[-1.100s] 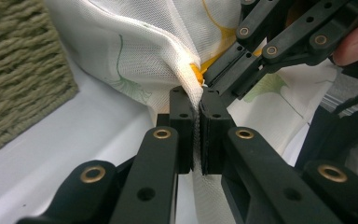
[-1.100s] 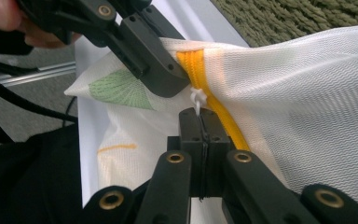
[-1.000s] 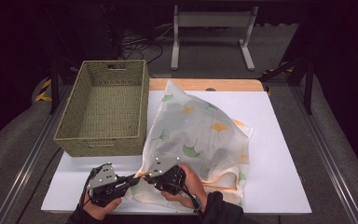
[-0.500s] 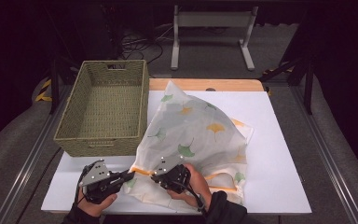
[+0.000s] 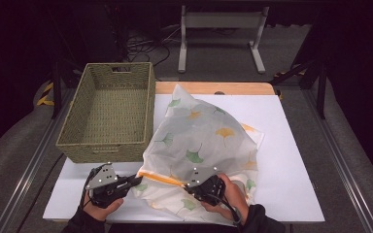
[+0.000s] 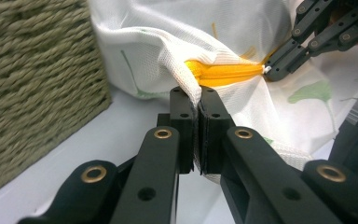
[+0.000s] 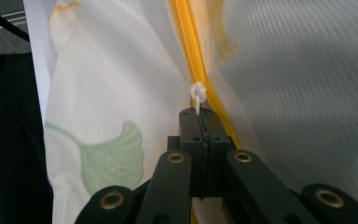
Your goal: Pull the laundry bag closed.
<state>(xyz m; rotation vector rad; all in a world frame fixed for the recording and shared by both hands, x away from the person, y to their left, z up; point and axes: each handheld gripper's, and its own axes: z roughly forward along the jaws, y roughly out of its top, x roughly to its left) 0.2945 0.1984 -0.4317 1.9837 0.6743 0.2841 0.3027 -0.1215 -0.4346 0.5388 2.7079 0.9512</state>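
Mesh bag [image 5: 204,141], white with green and orange leaf prints, slumped on the desk [image 5: 291,160] just right of the basket [image 5: 102,151], near left corner close to the basket's front wall. Soft, thin and by the look of it very light. No stiffness of its own, so likely to bunch, stretch and slide on the smooth desk rather than resist a pull. Not fragile as such, though open weave of this kind probably liable to snag or tear under a sharp tug.

Orange zipper [image 5: 161,178] running along the bag's near edge, from in front of the basket's front right corner off to the right.

Left hand-held gripper [image 5: 137,179], in front of that same basket corner, clamped tight on a fold of mesh at the zipper's end, cloth squeezed flat between the 2 pads [image 6: 186,107]. Right hand-held gripper [image 5: 187,184], farther right of the basket, jaws pressed together on the small white zipper pull [image 7: 197,91], its tab pinched at the very tips.

Sound places to hold, judged from the 2 gripper views: fabric beside the zipper end as an anchor, pull tab for the slider. Worth keeping the stretch between the 2 grips taut and straight, and drawing along the zipper line rather than upward, lest loose mesh fold into the teeth. Small tab, smooth plastic by the look, so a slip from the tips a real risk.
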